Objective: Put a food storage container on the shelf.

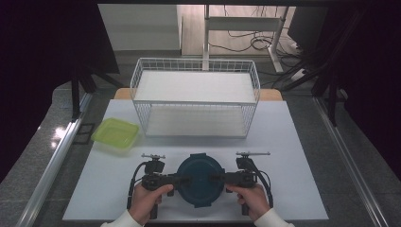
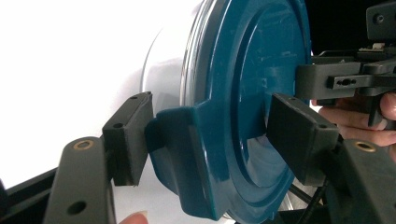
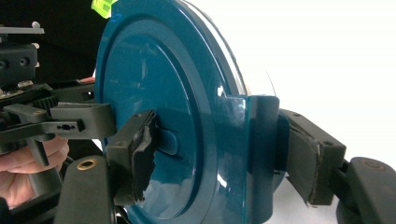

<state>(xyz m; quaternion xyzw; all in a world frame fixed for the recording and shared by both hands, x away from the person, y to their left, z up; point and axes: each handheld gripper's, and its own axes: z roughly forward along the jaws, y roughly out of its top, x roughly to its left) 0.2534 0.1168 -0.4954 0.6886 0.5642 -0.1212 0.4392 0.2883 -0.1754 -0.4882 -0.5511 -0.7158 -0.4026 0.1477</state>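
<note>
A round container with a dark teal lid (image 1: 201, 179) sits at the table's front edge between my two grippers. My left gripper (image 1: 184, 179) comes in from its left side, and my right gripper (image 1: 216, 178) from its right. In the left gripper view the jaws (image 2: 212, 140) straddle the lid's side latch (image 2: 187, 154), one pad on the flap and the other on the lid's top face (image 2: 243, 70). The right gripper (image 3: 222, 161) holds the opposite latch (image 3: 254, 140) the same way. The clear bowl wall (image 2: 163, 74) shows below the lid.
A white wire basket (image 1: 196, 97) stands at the back middle of the white table. A flat lime-green container (image 1: 116, 133) lies at the left. Bare tabletop (image 1: 293, 156) extends to the right. Both hands rest at the near edge.
</note>
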